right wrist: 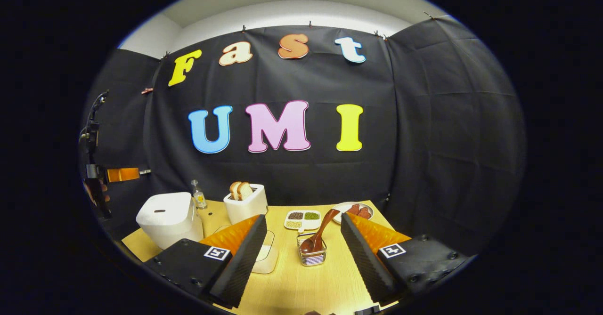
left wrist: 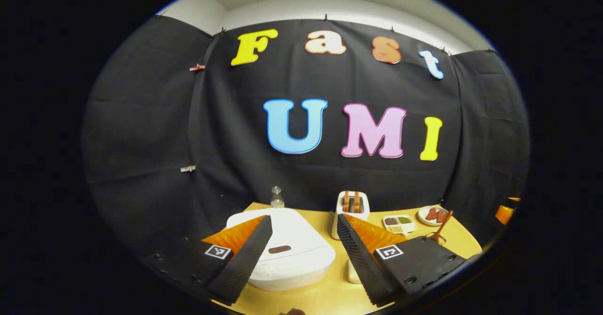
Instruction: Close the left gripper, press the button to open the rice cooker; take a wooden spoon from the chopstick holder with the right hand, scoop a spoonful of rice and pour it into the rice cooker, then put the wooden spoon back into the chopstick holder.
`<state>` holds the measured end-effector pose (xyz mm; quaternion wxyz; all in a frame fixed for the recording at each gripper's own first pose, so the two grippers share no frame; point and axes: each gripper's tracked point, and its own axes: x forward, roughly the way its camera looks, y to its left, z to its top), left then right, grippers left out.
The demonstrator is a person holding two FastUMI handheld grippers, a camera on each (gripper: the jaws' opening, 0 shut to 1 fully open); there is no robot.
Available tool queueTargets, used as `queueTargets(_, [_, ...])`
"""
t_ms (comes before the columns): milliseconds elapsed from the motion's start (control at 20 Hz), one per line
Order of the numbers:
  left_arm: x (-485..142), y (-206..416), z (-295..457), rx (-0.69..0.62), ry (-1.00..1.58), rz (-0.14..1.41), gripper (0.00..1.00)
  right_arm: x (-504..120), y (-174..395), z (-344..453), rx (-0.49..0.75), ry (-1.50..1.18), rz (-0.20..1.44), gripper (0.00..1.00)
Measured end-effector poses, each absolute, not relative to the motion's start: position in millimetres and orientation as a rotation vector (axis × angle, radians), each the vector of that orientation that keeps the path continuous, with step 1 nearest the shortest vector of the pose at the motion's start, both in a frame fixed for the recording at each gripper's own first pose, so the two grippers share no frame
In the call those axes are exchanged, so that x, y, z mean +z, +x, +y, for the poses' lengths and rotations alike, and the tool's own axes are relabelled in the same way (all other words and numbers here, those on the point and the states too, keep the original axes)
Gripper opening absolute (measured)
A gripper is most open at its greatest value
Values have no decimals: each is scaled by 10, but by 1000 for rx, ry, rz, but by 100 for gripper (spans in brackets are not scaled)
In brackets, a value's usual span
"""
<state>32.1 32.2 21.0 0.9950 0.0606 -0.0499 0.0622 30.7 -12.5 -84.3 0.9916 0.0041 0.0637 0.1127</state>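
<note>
Left gripper [left wrist: 304, 239] spread wide, raised above the table [left wrist: 325, 291], fingers framing the white rice cooker [left wrist: 282, 254] — lid down, dark button [left wrist: 279, 249] on top. Right gripper [right wrist: 301, 244] likewise wide, holding nothing, aimed level at the chopstick holder [right wrist: 312, 254] just ahead — wooden spoon [right wrist: 319, 235] leaning in it, handle tilted up right. Behind, divided dish of rice [right wrist: 302, 219], toaster [right wrist: 245, 204].

ribbed fingers [right wrist: 240, 254], square tags, screws
</note>
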Motion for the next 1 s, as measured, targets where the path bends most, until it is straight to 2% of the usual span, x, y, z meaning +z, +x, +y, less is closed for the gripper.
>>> queueTargets(250, [10,-372,37,21,33,-97,96,-830,-219,-359,151,12,117,99])
queueTargets(400, [-219,-576,149,24,9,-51,96,-895,-486,-491,112,-2,130,99])
queueTargets(1000, [-284,-599,566,90,36,-30,95,-706,-522,-260,116,23,107,99])
